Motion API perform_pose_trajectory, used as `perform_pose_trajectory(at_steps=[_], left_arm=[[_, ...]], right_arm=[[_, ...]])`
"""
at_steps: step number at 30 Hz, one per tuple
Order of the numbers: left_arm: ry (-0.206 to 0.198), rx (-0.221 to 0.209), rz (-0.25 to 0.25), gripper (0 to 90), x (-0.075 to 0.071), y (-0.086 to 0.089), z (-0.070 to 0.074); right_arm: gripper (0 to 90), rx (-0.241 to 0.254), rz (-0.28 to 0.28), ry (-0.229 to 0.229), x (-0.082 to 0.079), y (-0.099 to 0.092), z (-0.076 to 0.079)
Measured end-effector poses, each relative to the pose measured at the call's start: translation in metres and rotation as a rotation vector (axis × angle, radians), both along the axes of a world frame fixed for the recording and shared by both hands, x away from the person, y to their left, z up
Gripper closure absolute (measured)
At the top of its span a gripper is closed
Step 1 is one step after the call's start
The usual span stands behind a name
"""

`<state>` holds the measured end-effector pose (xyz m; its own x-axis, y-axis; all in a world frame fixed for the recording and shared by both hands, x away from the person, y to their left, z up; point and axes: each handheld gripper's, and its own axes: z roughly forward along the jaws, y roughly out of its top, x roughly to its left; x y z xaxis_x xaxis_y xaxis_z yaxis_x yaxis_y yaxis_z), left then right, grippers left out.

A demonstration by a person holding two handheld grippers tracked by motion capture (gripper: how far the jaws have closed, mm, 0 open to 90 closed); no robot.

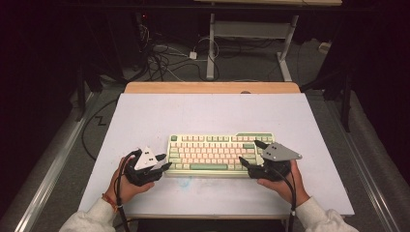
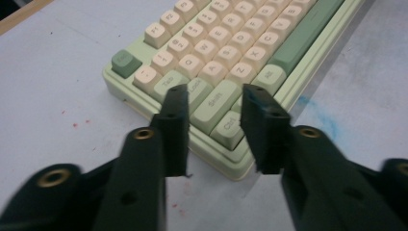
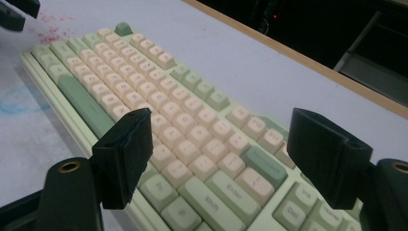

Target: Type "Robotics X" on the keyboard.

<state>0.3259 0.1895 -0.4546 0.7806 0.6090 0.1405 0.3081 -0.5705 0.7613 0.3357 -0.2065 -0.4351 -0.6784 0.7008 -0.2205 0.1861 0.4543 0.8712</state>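
A pale green plastic keyboard with cream and green keycaps (image 1: 220, 154) lies flat on the light grey surface (image 1: 203, 113), nearer the person's edge than the far wooden edge, its long sides running parallel to both. A broad bare stretch of the surface lies beyond it, and bare strips lie to its left and right out to the side edges. A narrower bare band runs between its front edge and the near edge of the surface.

The left tongs (image 1: 163, 163) sit at the keyboard's near-left corner. In the left gripper view the left tongs (image 2: 214, 130) stand apart with a moderate gap, their tips over the Ctrl and Shift keys by the corner; whether the pads touch the casing I cannot tell. Nothing is clamped between them.

The right tongs (image 1: 250, 153) sit at the keyboard's right end. In the right gripper view the right tongs (image 3: 226, 154) stand wide apart above the right-hand keys, near Enter and Shift, clear of the keycaps and holding nothing.

Faint blue and red smudges mark the surface near the keyboard's left end.
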Motion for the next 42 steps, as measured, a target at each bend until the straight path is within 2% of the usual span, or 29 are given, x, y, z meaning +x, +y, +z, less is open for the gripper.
perform_pose_trajectory(at_steps=[2,4,7,9,13,19,21,30,35,42], left_arm=[[0.011,-0.013,-0.011,74.7,0.003,-0.003,0.003],[0.013,-0.003,-0.033,83.9,0.005,-0.009,0.006],[0.012,0.003,-0.053,87.7,0.009,-0.017,0.01],[0.017,-0.009,-0.072,87.9,0.011,-0.023,0.014],[0.031,0.0,-0.1,88.0,0.015,-0.035,0.017],[0.047,0.013,-0.123,87.9,0.026,-0.055,0.018],[0.055,0.022,-0.139,87.9,0.03,-0.063,0.018],[0.089,0.073,-0.189,87.8,0.044,-0.103,0.01],[0.106,0.087,-0.216,87.6,0.047,-0.115,0.006],[0.118,0.109,-0.216,87.0,0.05,-0.122,0.0]], right_arm=[[23.3,-0.016,-0.012,-0.001,-0.006,-0.004,-0.002],[23.3,-0.019,-0.033,-0.01,-0.013,-0.009,-0.004],[23.3,-0.021,-0.041,-0.004,-0.017,-0.011,-0.006],[23.3,-0.034,-0.044,-0.001,-0.022,-0.011,-0.009],[23.3,-0.065,-0.038,-0.002,-0.029,-0.011,-0.012],[24.0,-0.082,-0.039,-0.008,-0.029,-0.011,-0.016],[24.3,-0.089,-0.032,-0.018,-0.03,-0.01,-0.016],[24.6,-0.106,-0.017,0.002,-0.027,-0.009,-0.022],[24.8,-0.105,-0.02,0.006,-0.026,-0.01,-0.023],[25.1,-0.116,-0.017,0.009,-0.025,-0.01,-0.024]])
